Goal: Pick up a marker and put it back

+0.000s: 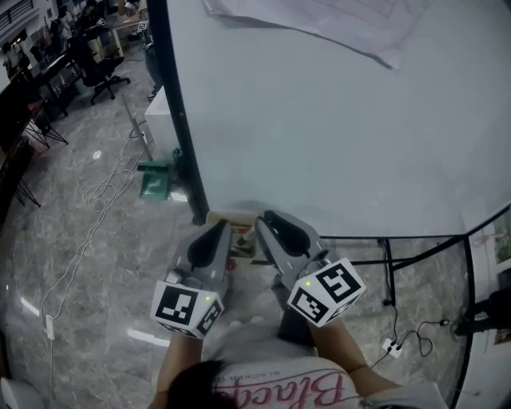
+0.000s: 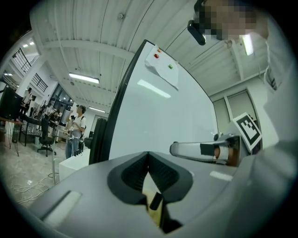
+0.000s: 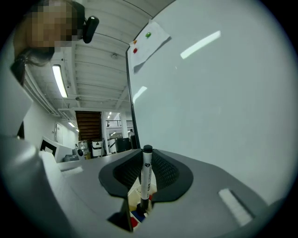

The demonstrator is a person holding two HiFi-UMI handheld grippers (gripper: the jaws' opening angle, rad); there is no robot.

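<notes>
A white marker with a black cap stands upright between the ribbed pads of my right gripper, which is shut on it. Its lower end reaches down toward a tray with red and blue items. In the head view both grippers point at the marker tray at the foot of the whiteboard, the right gripper on the right and the left gripper beside it. My left gripper is shut with nothing held; a dark marker tip shows below its jaws.
A paper sheet is pinned at the whiteboard's top with magnets. The board's black frame and stand legs run alongside. Cables lie on the marble floor. Office chairs and standing people are at the far left.
</notes>
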